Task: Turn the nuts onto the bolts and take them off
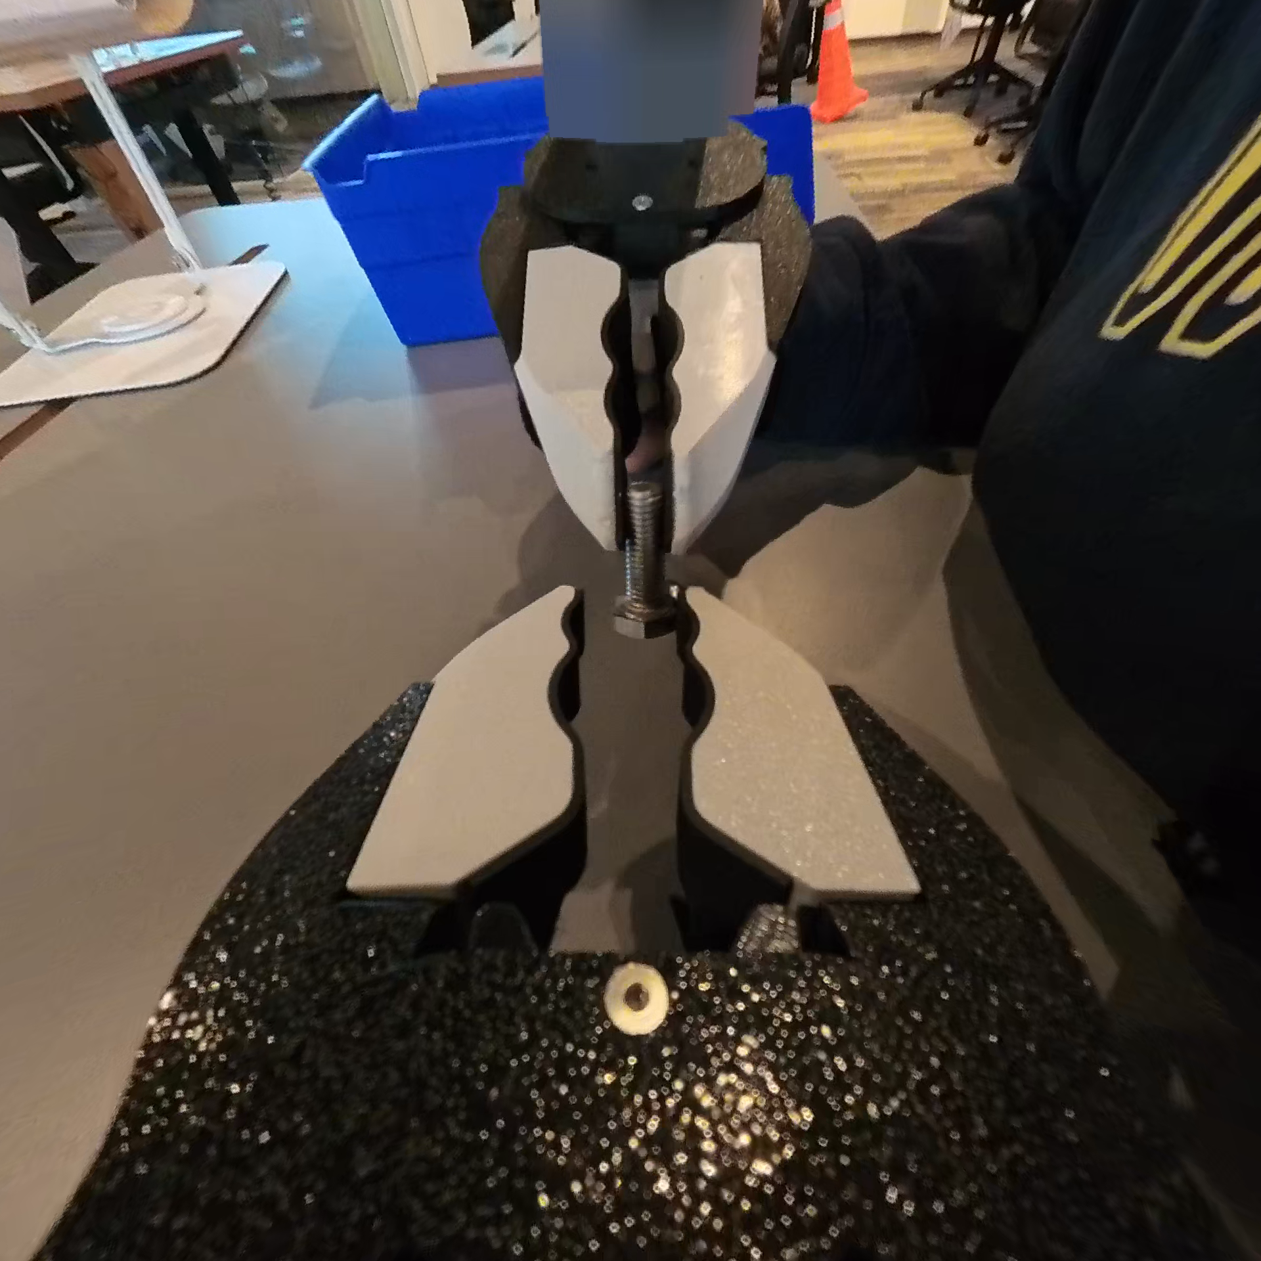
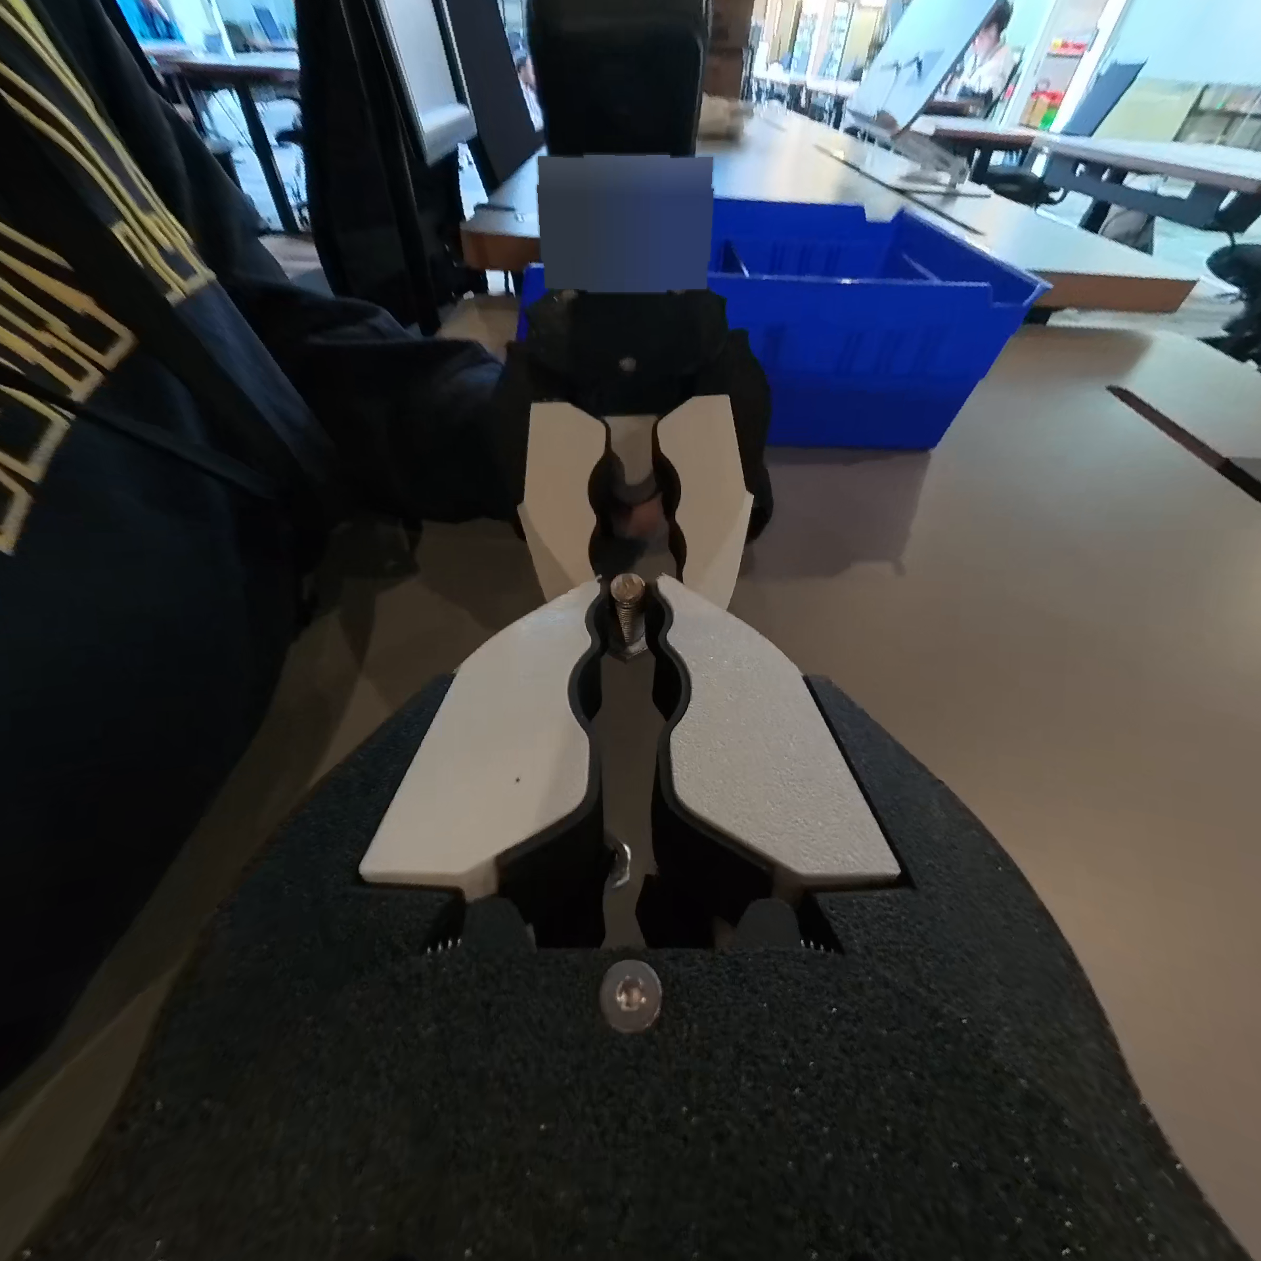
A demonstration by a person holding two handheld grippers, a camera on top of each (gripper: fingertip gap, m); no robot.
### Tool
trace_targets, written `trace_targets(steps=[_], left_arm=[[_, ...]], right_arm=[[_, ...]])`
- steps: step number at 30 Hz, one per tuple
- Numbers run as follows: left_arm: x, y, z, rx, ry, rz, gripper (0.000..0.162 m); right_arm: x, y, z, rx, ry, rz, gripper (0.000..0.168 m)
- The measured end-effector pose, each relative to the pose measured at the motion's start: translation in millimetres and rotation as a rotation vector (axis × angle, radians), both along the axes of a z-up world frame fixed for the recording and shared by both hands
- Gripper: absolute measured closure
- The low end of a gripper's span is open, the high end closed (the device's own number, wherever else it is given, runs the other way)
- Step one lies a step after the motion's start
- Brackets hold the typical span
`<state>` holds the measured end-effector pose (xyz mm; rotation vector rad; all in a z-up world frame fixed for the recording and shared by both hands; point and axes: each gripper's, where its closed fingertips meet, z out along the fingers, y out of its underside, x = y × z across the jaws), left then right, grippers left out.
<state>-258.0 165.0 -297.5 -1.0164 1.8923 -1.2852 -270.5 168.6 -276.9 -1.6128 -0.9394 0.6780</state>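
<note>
**Holding one bolt between two grippers**

Facing each other over the grey bench (image 1: 273,580), the left gripper (image 1: 631,607) sits slightly parted around the hex nut (image 1: 641,617), while the right gripper (image 2: 628,600) clamps the threaded bolt (image 1: 640,539). A blue bin (image 2: 887,341) stands behind.

My left gripper (image 1: 631,600) has matt pale plastic fingers (image 1: 477,750) on a black, rough, glitter-flecked body. My right gripper (image 2: 628,600) has the same matt fingers on a grainy black body. The bolt (image 1: 641,546) is bright threaded metal, its hex end at six o'clock in the left wrist view. The table (image 1: 239,546) is smooth, softly sheened grey; at twelve o'clock stands a glossy blue plastic bin (image 1: 423,225). My sleeve (image 1: 887,327) is dark cloth.
</note>
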Motion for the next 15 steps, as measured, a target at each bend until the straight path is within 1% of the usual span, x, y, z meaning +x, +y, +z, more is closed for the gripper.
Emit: trace_targets(steps=[8,15], left_arm=[[-4,-7,12,-0.063,-0.059,-0.053,0.145],[-4,-7,16,-0.09,-0.066,-0.06,0.145]], right_arm=[[-2,-3,10,0.011,0.082,0.022,0.159],[-1,-4,13,0.019,0.111,0.029,0.159]])
